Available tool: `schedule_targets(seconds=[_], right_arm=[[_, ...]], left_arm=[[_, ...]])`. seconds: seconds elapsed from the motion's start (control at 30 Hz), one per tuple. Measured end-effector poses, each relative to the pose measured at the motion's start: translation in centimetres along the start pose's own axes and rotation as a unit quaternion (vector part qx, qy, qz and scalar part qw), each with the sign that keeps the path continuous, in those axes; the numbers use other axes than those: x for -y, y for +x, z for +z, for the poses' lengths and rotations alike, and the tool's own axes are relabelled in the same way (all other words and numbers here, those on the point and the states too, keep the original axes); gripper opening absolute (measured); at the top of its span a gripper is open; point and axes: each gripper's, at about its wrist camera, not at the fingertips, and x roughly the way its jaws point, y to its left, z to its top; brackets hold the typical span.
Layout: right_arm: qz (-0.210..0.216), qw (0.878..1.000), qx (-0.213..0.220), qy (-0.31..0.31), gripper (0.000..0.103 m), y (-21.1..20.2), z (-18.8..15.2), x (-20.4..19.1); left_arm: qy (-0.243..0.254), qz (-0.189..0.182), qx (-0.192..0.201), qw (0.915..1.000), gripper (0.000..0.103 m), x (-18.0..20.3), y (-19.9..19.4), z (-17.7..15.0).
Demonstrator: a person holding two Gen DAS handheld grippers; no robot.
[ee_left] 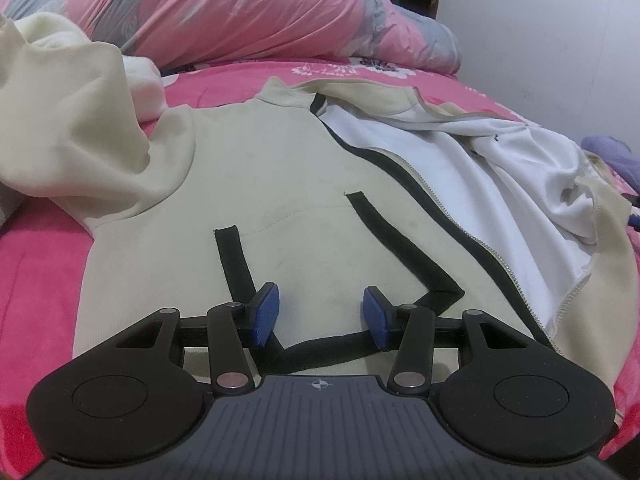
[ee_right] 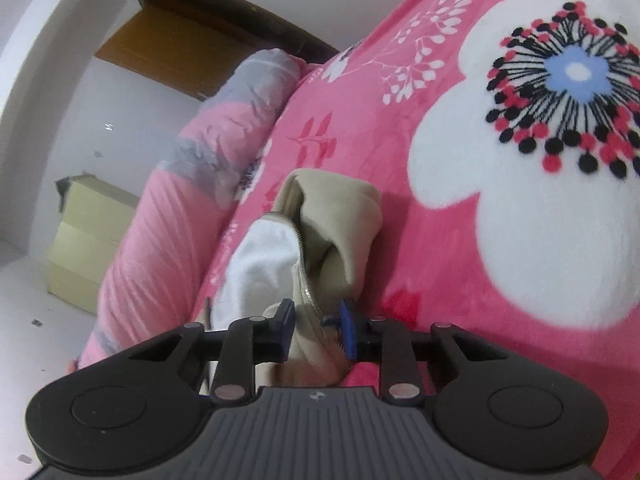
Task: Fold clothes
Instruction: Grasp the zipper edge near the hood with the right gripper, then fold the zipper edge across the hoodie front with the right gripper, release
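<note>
The right tool (ee_right: 316,330) pinches the jacket (ee_left: 256,184) by its zipper edge; the left tool (ee_left: 320,316) hovers wide above the hem. Thin grip: fabric may slip.

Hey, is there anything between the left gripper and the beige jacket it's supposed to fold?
Nothing visible. The left gripper is open right over the beige jacket, its blue pads straddling the hem near the black pocket trim. The right gripper is already clamped on the jacket's zipper edge.
</note>
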Motion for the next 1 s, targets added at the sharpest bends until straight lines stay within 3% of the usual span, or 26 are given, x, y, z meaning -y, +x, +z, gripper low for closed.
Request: schedule_targets(seconds=[0.1, 0.4, 0.5, 0.6, 0.77, 1.0], right_arm=[[0.02, 1.0, 0.002, 0.002, 0.023, -0.4, 0.1, 0.0], [-0.032, 0.997, -0.02, -0.07, 0.024, 2.8, 1.3, -1.1], [-0.044, 0.995, -0.023, -0.087, 0.018, 3.1, 1.2, -2.1], [-0.014, 0.99, -0.026, -0.14, 0.012, 2.1, 1.0, -6.5], [0.034, 0.973, -0.03, -0.226, 0.012, 0.3, 0.8, -14.0], [0.101, 0.933, -0.037, -0.344, 0.011, -2.1, 0.3, -24.4]], left_arm=[[0.001, 0.001, 0.0, 1.0, 0.047, 0.1, 0.0, 0.0], [0.005, 0.002, 0.002, 1.0, 0.047, 0.2, 0.0, -0.1], [0.007, 0.001, 0.002, 1.0, 0.047, 0.2, 0.0, -0.1], [0.009, 0.0, 0.003, 1.0, 0.047, 0.1, 0.0, -0.1], [0.009, -0.007, 0.006, 0.9999, 0.048, -0.1, 0.0, -0.1], [0.004, -0.022, 0.011, 0.9997, 0.047, -0.6, -0.2, -0.3]])
